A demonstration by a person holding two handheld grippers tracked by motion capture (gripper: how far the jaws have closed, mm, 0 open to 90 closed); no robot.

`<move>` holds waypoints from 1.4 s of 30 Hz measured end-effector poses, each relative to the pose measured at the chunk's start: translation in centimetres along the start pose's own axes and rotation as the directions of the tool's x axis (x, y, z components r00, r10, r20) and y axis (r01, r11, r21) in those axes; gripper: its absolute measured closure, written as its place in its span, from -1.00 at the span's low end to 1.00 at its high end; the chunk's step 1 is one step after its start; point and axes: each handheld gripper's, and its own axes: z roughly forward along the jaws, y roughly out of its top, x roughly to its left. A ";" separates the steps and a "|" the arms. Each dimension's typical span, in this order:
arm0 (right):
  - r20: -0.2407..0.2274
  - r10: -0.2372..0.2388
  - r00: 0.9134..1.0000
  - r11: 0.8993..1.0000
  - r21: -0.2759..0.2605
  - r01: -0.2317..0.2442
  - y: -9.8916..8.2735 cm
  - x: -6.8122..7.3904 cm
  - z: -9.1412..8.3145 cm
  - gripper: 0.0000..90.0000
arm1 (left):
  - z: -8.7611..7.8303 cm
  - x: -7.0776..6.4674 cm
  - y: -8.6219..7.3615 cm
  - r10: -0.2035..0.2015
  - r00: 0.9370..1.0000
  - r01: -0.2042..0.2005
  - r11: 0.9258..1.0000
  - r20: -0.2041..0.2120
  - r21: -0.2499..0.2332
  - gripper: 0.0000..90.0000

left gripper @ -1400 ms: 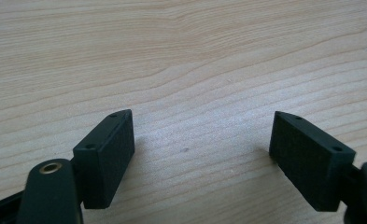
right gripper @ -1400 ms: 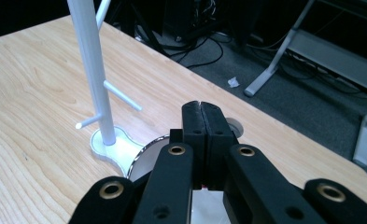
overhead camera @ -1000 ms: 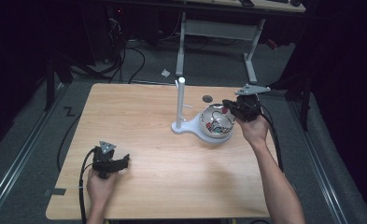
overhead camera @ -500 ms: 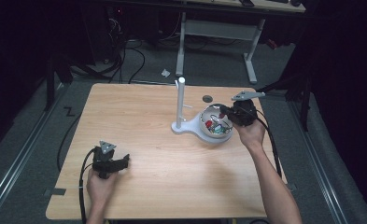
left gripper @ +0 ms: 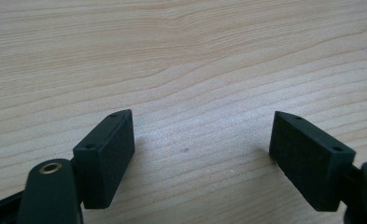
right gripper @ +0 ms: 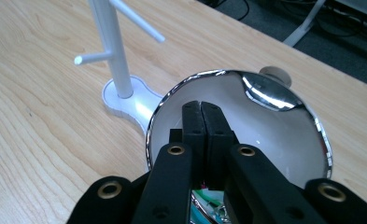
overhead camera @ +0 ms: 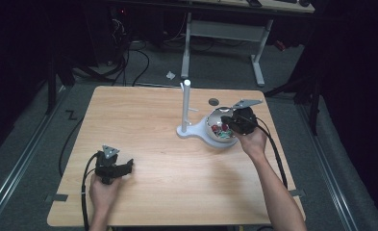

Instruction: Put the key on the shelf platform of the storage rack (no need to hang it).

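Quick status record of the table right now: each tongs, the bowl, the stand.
left tongs: open, low over bare wood at the table's near left
right tongs: shut, tips inside the bowl
bowl: shiny metal, right of centre, small red and green items inside
stand: white post with pegs, upright, its base beside the bowl

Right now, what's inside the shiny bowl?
Red and green bits lie in the shiny bowl under the right gripper; its shut fingers cover the rest, so the pieces cannot be identified.
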 end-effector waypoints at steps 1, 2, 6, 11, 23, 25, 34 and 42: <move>0.000 0.000 1.000 1.000 0.000 0.000 0.0 0.0 0.0 1.00 | 0.0 0.0 0.0 0.000 1.000 0.000 1.000 0.000 0.000 -0.50; -0.002 0.009 1.000 1.000 0.007 -0.009 -0.3 -0.1 0.4 0.99 | 0.0 0.0 0.0 0.001 1.000 -0.001 1.000 -0.002 -0.001 -0.50; -0.011 0.032 0.999 0.999 0.023 -0.031 -0.9 -0.2 0.9 0.98 | 0.0 0.0 0.0 0.001 1.000 -0.001 1.000 -0.002 -0.001 -0.50; -0.007 0.034 0.999 0.999 0.038 -0.034 -1.1 -0.2 1.3 0.82 | 0.0 0.0 0.0 0.003 1.000 -0.003 1.000 -0.002 0.001 -0.50; 0.039 0.029 0.999 0.999 -0.021 -0.028 -0.6 0.2 -0.3 0.40 | 0.0 0.0 0.0 0.000 1.000 0.000 1.000 -0.002 -0.001 -0.50; 0.043 0.033 0.999 0.999 -0.031 -0.032 -0.6 0.2 -0.6 0.35 | 0.0 0.0 0.0 0.001 1.000 -0.001 1.000 -0.002 -0.001 -0.50; 0.083 0.085 0.993 0.993 -0.093 -0.077 -0.5 -0.6 -3.2 0.16 | 0.0 0.0 0.0 0.003 1.000 -0.003 1.000 -0.003 0.000 -0.50; 0.086 0.101 0.991 0.989 -0.116 -0.091 -0.6 -0.9 -4.8 0.14 | 0.0 0.0 0.0 0.005 1.000 -0.005 1.000 -0.003 0.002 -0.50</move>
